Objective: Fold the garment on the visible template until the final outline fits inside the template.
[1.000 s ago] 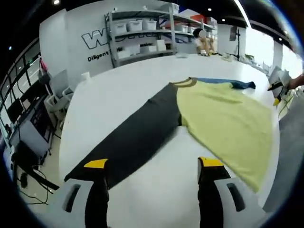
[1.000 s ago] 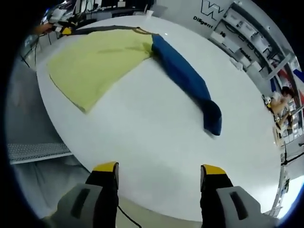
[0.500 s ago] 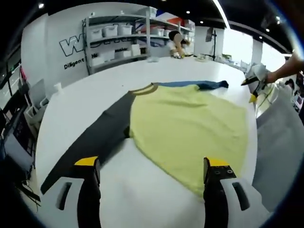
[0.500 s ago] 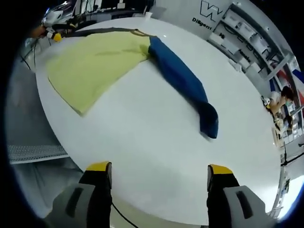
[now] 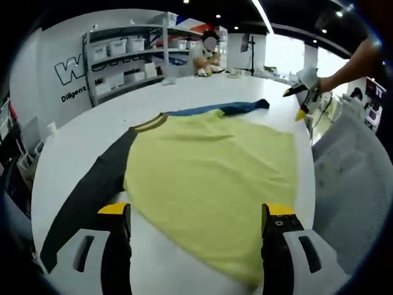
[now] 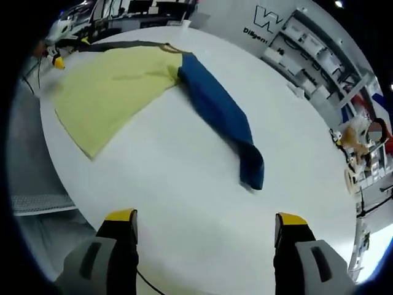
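Note:
A long-sleeved garment lies flat on the white table (image 5: 184,98). Its yellow body (image 5: 215,169) spreads just ahead of my left gripper (image 5: 193,215), which is open and holds nothing. One sleeve is dark grey (image 5: 86,196) and runs toward the near left edge. The other sleeve is blue (image 5: 236,108) and points away. In the right gripper view the yellow body (image 6: 113,86) lies far left and the blue sleeve (image 6: 218,114) runs out across the table (image 6: 184,203). My right gripper (image 6: 206,221) hangs open over bare table, well short of the sleeve's cuff (image 6: 252,169).
My right gripper (image 5: 301,92) shows at the far right of the left gripper view, held by a person's hand. A grey chair (image 5: 350,190) stands off the table's right edge. Shelves with bins (image 5: 129,55) line the back wall, where a person (image 5: 209,52) stands.
The left gripper's camera has swung over the yellow body, which now looms larger and more central. The right gripper's view has shifted slightly; the garment itself has not moved.

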{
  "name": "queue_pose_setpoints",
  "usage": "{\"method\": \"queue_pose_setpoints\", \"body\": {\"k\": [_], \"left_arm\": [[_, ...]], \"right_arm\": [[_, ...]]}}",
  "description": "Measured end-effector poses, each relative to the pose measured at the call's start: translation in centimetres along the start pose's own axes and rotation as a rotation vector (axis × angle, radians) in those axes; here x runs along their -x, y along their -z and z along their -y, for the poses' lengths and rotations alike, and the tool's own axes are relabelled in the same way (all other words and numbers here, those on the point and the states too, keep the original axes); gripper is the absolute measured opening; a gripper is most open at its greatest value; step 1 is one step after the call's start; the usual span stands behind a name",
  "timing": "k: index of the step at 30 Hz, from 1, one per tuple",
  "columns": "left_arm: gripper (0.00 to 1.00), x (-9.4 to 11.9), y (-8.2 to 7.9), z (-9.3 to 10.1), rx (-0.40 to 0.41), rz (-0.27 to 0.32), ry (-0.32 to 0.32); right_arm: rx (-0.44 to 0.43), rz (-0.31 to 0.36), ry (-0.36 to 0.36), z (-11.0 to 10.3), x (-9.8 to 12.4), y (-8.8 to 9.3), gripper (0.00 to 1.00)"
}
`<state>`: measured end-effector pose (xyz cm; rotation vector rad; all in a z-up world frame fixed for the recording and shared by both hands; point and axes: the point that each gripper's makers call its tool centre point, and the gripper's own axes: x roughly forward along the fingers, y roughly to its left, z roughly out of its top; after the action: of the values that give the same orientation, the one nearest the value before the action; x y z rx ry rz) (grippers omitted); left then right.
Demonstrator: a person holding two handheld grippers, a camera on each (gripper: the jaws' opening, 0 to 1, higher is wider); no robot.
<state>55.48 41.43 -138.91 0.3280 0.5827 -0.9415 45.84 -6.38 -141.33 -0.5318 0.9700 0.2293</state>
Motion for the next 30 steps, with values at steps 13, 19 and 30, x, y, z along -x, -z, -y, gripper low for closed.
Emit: {"method": "queue_pose_setpoints", "body": {"k": [13,19,30], "left_arm": [[0.81,-2.1,1.6,4.0,0.016,-0.046,0.078],[0.79,-2.5,2.0,5.2,-0.007,-0.072,0.095],[0.75,-2.6,3.1,6.8,-0.038,-0.145,0.113]], "right_arm": [[0.010,0.038,0.038,3.0,-0.7,-1.8,0.69],[0.015,0.047,0.064,4.5,-1.2,-1.4,0.51],[-0.009,0.079,0.080,6.5,-3.5,-2.4,0.36]]}}
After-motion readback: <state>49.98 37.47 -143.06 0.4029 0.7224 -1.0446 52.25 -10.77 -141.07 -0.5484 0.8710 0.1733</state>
